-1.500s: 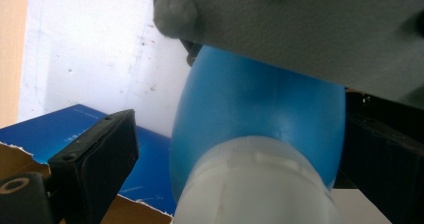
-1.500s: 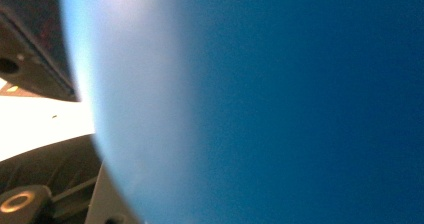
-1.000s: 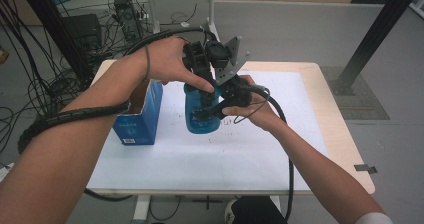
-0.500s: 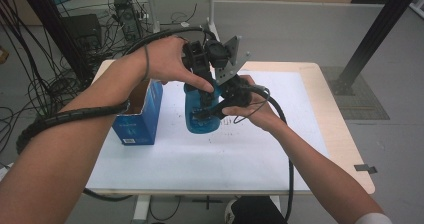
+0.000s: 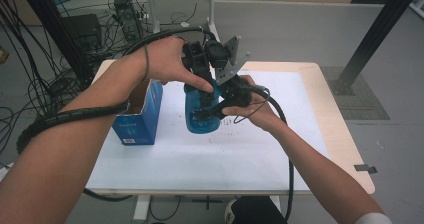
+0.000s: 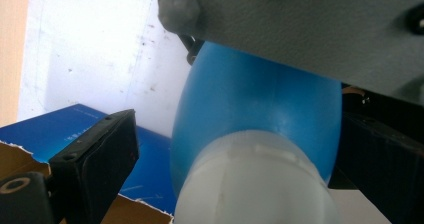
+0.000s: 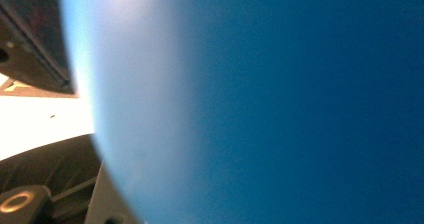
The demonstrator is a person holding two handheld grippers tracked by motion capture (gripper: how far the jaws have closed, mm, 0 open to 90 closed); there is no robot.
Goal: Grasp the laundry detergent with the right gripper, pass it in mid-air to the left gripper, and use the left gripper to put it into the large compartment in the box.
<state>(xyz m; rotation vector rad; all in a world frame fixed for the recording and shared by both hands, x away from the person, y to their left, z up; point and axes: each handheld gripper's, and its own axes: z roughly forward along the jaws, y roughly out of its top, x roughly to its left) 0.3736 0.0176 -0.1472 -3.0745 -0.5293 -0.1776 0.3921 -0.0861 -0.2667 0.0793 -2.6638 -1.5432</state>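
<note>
A blue bottle with a white cap stands upright on the white sheet near the table's middle. My left gripper comes down over its top, and the cap sits between the two black jaws. The left pad stands off the cap with a visible gap, so this gripper is open. My right gripper reaches in from the right and is shut on the bottle's body, one pad lying against its side. That gripper's grey plate hangs over the bottle's shoulder.
An open blue cardboard box stands just left of the bottle. The white sheet covers most of the wooden table. Cables trail from both grippers across the forearms and off the table's edges.
</note>
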